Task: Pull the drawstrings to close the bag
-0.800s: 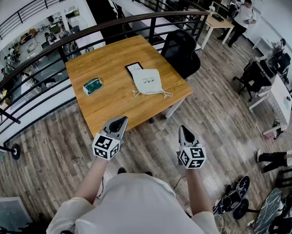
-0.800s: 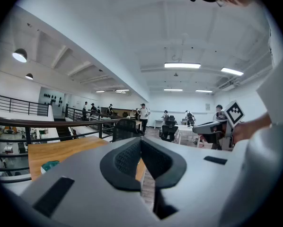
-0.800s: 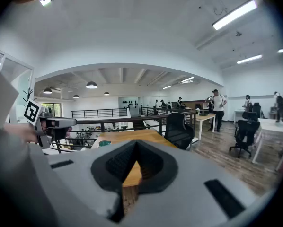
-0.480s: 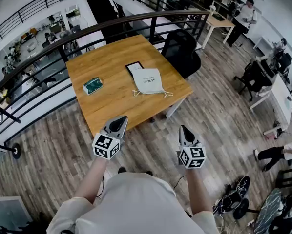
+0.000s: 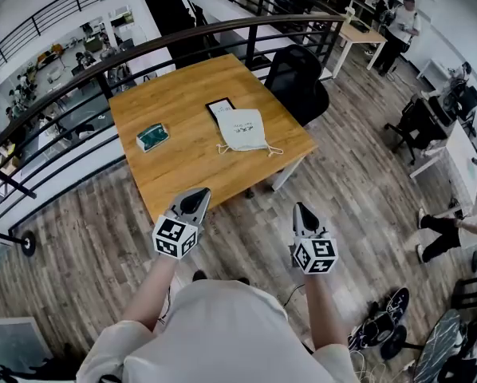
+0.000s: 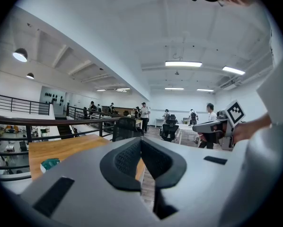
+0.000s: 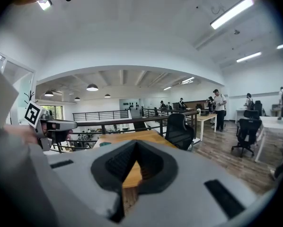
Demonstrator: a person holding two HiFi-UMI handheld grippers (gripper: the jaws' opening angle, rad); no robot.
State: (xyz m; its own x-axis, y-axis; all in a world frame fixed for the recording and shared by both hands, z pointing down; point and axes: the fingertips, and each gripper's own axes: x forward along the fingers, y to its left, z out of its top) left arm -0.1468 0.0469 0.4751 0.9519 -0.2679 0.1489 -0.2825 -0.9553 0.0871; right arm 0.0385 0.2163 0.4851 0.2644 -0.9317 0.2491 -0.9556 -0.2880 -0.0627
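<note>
Pale cloth bag (image 5: 242, 131) lies untouched near the middle of the wooden table (image 5: 183, 166), drawstrings (image 5: 272, 152) trailing toward the table's near edge.
I hold the left gripper (image 5: 192, 204) and right gripper (image 5: 302, 214) short of the table, both pairs of jaws closed on nothing. I judge the approach has barely begun. Next I must reach over the table, open both and take one cord each.

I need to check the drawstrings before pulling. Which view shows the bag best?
The head view: the white bag lies flat on the wooden table, with its drawstrings trailing toward the near edge. Both gripper views show only some tabletop; the bag does not appear in them.
</note>
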